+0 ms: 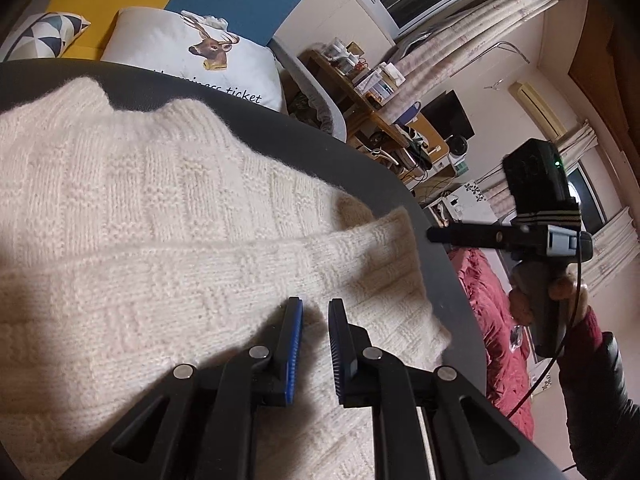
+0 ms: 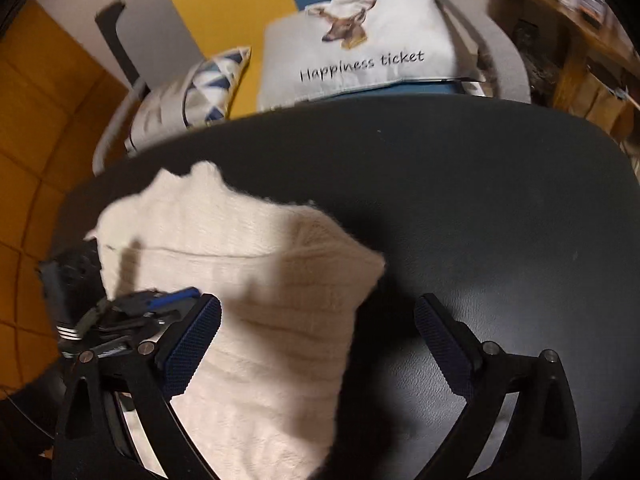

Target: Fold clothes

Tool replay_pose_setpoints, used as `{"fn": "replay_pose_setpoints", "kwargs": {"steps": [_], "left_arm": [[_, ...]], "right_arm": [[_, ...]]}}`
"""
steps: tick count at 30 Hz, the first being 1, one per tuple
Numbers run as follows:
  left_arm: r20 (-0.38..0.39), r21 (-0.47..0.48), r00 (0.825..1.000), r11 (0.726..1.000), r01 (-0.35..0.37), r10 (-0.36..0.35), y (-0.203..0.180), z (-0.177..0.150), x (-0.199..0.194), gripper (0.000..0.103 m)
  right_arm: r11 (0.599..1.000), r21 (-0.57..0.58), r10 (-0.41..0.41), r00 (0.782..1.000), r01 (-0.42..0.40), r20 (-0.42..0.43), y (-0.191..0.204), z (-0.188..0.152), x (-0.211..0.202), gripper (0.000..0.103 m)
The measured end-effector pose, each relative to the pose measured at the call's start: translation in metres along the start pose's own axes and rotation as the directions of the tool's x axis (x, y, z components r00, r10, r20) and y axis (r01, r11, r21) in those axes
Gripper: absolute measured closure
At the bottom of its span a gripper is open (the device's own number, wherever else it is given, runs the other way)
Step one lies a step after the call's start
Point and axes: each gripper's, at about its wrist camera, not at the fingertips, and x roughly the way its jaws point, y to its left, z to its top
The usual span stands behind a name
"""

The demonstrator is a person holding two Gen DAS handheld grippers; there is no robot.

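On the dark table point(image 2: 500, 208), a cream knitted sweater point(image 1: 160, 220) is lying folded.
Over the sweater, the left gripper point(image 1: 315, 312) is hovering slightly open, empty; the right gripper point(image 2: 316, 328) is gaping wide, empty.

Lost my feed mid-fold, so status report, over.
Left gripper open slightly, over cream knit sweater. Right gripper wide open, holding nothing. Sweater partly folded on dark round table. Nothing in the way.

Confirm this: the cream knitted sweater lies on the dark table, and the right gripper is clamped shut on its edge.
Not quite. The cream knitted sweater does lie on the dark table, but the right gripper is open, jaws wide apart and holding nothing, as the right wrist view shows.
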Motion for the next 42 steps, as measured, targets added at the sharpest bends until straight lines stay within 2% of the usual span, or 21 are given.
{"fn": "replay_pose_setpoints", "kwargs": {"steps": [2, 3, 5, 7, 9, 11, 12, 14, 17, 18, 20, 23, 25, 28, 31, 34, 37, 39, 40, 41, 42], "left_arm": [[0.001, -0.002, 1.000, 1.000, 0.003, -0.003, 0.000, -0.001, 0.000, 0.091], [0.001, -0.002, 1.000, 1.000, 0.004, -0.004, 0.000, -0.001, -0.001, 0.091], [0.001, -0.002, 1.000, 1.000, 0.002, -0.002, 0.000, -0.001, -0.001, 0.091], [0.001, -0.002, 1.000, 1.000, 0.001, -0.001, 0.000, -0.001, -0.001, 0.091], [-0.007, -0.005, 1.000, 1.000, 0.000, 0.000, -0.002, 0.000, -0.001, 0.091], [-0.034, -0.003, 0.999, 1.000, 0.013, -0.013, -0.004, 0.005, 0.000, 0.083], [-0.066, -0.002, 0.997, 1.000, 0.031, -0.031, -0.007, 0.012, 0.003, 0.077], [-0.118, -0.001, 0.991, 0.998, 0.061, -0.061, -0.014, 0.029, 0.007, 0.076], [-0.148, -0.026, 0.980, 0.991, 0.132, -0.134, -0.027, 0.071, 0.016, 0.072], [-0.177, -0.057, 0.971, 0.987, 0.151, -0.159, -0.031, 0.089, 0.024, 0.067], [-0.240, -0.076, 0.955, 0.984, 0.160, -0.173, -0.038, 0.112, 0.042, 0.066], [-0.351, -0.085, 0.924, 0.988, 0.131, -0.153, -0.044, 0.136, 0.079, 0.066], [-0.434, -0.120, 0.883, 0.983, 0.140, -0.179, -0.045, 0.140, 0.105, 0.066], [-0.512, -0.124, 0.839, 0.982, 0.139, -0.184, -0.049, 0.138, 0.131, 0.066], [-0.582, -0.097, 0.790, 0.981, 0.170, -0.194, -0.057, 0.131, 0.146, 0.066], [-0.635, -0.038, 0.748, 0.975, 0.220, -0.194, -0.074, 0.128, 0.152, 0.066], [-0.678, 0.081, 0.729, 0.974, 0.210, -0.101, -0.092, 0.127, 0.159, 0.066], [-0.711, 0.151, 0.702, 0.970, 0.189, -0.026, -0.102, 0.123, 0.169, 0.068], [-0.714, 0.200, 0.699, 0.964, 0.174, 0.022, -0.106, 0.119, 0.172, 0.069], [-0.713, 0.250, 0.698, 0.955, 0.159, 0.071, -0.111, 0.115, 0.175, 0.074], [-0.694, 0.324, 0.709, 0.934, 0.151, 0.126, -0.116, 0.107, 0.174, 0.083]], "right_arm": [[1.000, -0.004, 0.028, 0.999, -0.028, -0.038, 0.002, -0.002, 0.012, 0.004], [1.000, -0.010, 0.003, 1.000, -0.003, -0.029, 0.004, -0.007, 0.020, 0.004], [0.995, -0.063, -0.081, 0.996, 0.083, 0.035, 0.016, -0.015, 0.026, 0.019], [0.974, -0.205, -0.064, 0.985, 0.097, 0.163, 0.046, -0.037, 0.014, 0.019], [0.936, -0.313, -0.089, 0.970, 0.160, 0.227, 0.069, -0.064, 0.014, 0.018], [0.920, -0.327, -0.132, 0.958, 0.214, 0.256, 0.075, -0.084, 0.015, 0.018], [0.916, -0.321, -0.151, 0.949, 0.240, 0.277, 0.075, -0.093, 0.014, 0.018], [0.916, -0.323, -0.141, 0.943, 0.240, 0.300, 0.075, -0.104, 0.012, 0.018], [0.921, -0.321, -0.109, 0.938, 0.219, 0.329, 0.075, -0.111, 0.010, 0.018], [0.926, -0.309, -0.107, 0.934, 0.218, 0.340, 0.075, -0.111, 0.009, 0.017], [0.930, -0.301, -0.094, 0.929, 0.210, 0.359, 0.077, -0.112, 0.007, 0.017], [0.922, -0.338, -0.051, 0.925, 0.188, 0.377, 0.091, -0.125, 0.003, 0.015], [0.911, -0.354, -0.063, 0.921, 0.209, 0.383, 0.100, -0.133, 0.008, 0.015], [0.915, -0.359, -0.038, 0.926, 0.184, 0.376, 0.110, -0.140, 0.022, 0.014], [0.915, -0.359, -0.036, 0.926, 0.182, 0.376, 0.119, -0.146, 0.035, 0.014], [0.913, -0.368, -0.035, 0.930, 0.178, 0.365, 0.126, -0.148, 0.040, 0.014], [0.909, -0.376, -0.041, 0.936, 0.179, 0.349, 0.131, -0.147, 0.046, 0.014], [0.902, -0.387, -0.057, 0.939, 0.194, 0.339, 0.135, -0.148, 0.052, 0.014], [0.898, -0.392, -0.064, 0.941, 0.200, 0.334, 0.138, -0.149, 0.055, 0.014], [0.893, -0.398, -0.072, 0.941, 0.209, 0.331, 0.140, -0.150, 0.057, 0.014], [0.889, -0.402, -0.084, 0.940, 0.221, 0.331, 0.142, -0.151, 0.058, 0.013]]}}
